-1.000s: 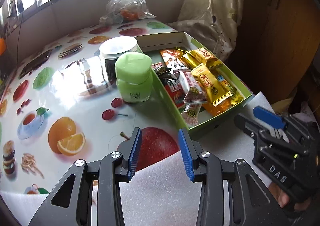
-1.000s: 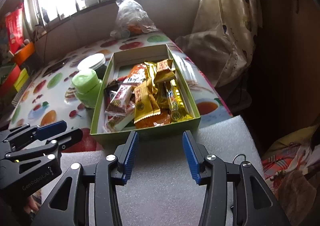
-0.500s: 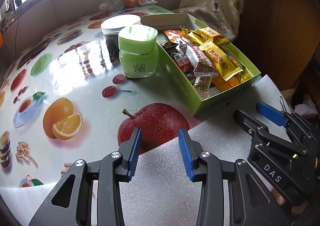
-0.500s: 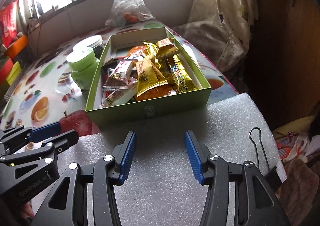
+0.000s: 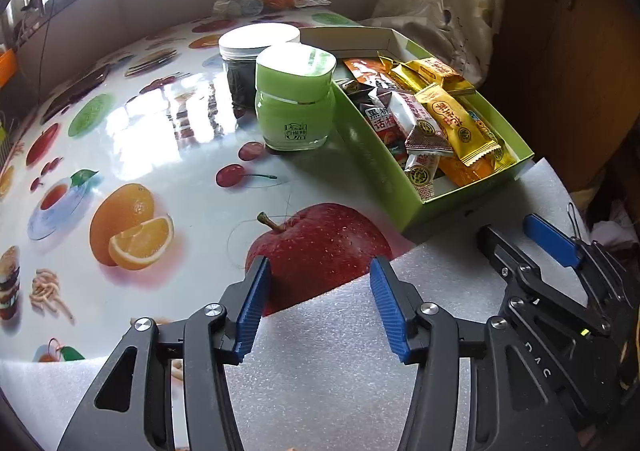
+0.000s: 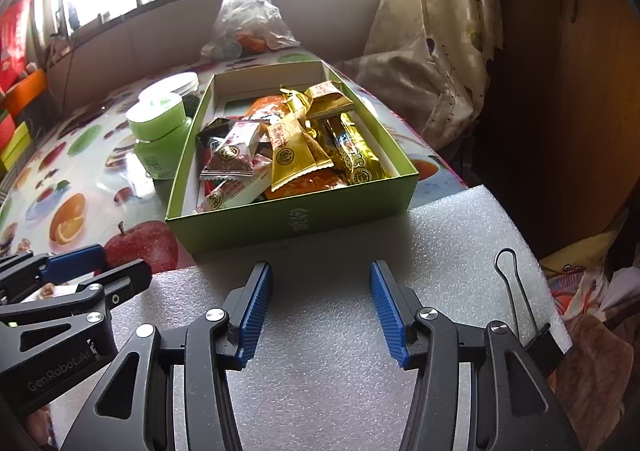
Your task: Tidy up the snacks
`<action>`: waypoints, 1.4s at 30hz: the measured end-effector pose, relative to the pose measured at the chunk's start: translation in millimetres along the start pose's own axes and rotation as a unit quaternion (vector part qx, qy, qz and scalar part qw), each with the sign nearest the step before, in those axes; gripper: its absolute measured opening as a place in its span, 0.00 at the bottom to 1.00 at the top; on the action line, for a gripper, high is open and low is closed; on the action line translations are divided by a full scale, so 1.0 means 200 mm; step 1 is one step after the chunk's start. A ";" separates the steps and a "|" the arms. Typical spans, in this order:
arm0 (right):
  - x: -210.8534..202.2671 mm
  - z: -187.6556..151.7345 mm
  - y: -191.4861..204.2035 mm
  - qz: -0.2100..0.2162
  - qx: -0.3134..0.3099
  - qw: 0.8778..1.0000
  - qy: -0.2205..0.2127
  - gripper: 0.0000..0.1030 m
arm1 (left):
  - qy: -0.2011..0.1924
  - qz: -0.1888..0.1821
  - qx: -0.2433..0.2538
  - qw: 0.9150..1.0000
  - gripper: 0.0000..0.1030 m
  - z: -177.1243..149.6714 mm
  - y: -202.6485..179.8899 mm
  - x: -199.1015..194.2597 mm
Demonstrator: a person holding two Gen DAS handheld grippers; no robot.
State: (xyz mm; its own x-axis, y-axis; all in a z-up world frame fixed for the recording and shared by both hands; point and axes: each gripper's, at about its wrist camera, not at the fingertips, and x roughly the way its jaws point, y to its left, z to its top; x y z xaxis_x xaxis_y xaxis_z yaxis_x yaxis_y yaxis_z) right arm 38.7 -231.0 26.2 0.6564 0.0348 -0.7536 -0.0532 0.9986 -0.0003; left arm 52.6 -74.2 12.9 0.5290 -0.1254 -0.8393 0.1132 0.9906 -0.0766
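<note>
Both grippers hang low over a white foam sheet [image 6: 400, 251] at the near edge of the surface [image 5: 120, 139], each tilted steeply downward and pointing toward the green box [image 6: 296, 219].

The left gripper [image 5: 316, 307] has its jaws opening, with nothing between the blue pads; under the gap lie the foam's edge and a printed red apple [image 5: 320, 243] on the fruit-patterned cloth. The right gripper [image 6: 320, 307] stands with its jaws apart and empty, over bare foam, just short of the box's near wall. In the left wrist view the right gripper shows at the lower right; in the right wrist view the left one shows at the lower left, so the two sit side by side, apart.

The snacks [image 6: 288, 147] lie piled in the box: gold, orange, and red-and-white wrappers overlapping. Touching or just beside the box's left wall stands a green jar [image 5: 296, 99], and behind it a dark jar with a white lid [image 5: 256, 39]. A binder clip [image 6: 516, 291] rests on the foam near the right gripper.
</note>
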 end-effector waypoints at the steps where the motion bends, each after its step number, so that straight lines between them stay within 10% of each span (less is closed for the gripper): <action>1: 0.00 0.00 0.00 0.000 0.000 1.000 -0.001 0.49 | 0.000 -0.002 -0.002 1.000 0.51 0.00 0.00 0.00; 42: 0.00 0.00 -0.01 -0.002 0.000 1.000 -0.003 0.49 | 0.001 -0.004 -0.008 1.000 0.51 0.00 0.01 0.01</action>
State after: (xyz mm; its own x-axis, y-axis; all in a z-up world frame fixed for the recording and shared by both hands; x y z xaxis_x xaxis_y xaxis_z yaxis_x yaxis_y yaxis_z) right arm 37.6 -232.2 26.2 0.6617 0.0319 -0.7491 -0.0507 0.9987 -0.0022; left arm 54.2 -72.4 10.8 0.5258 -0.1327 -0.8402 0.1035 0.9904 -0.0916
